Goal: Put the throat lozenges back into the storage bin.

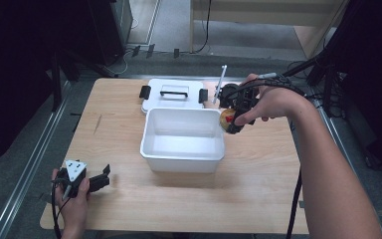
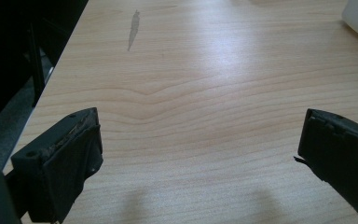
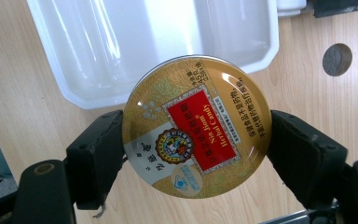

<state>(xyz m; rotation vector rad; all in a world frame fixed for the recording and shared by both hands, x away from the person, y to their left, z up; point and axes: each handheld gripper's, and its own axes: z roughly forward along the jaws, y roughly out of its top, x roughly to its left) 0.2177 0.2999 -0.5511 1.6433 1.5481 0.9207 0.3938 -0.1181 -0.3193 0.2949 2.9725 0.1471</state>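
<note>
The right hand-held gripper [image 3: 196, 140] is clamped on a round gold candy tin [image 3: 196, 127], held above the worktop [image 1: 258, 164] just beside the white tub's [image 1: 183, 155] right rim. The left hand-held gripper [image 2: 200, 154], jaws apart with nothing between them, rests near the worktop's front left corner.

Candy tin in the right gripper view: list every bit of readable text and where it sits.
"Nin Jiom": red panel on the lid of the candy tin.
"Herbal Candy": same red panel, line below.
Chinese characters on the red panel, the gold rim and the white patch: too small to read.
Round emblem and blue mark near the lid's lower edge: blurred.
White tub: no text.
</note>
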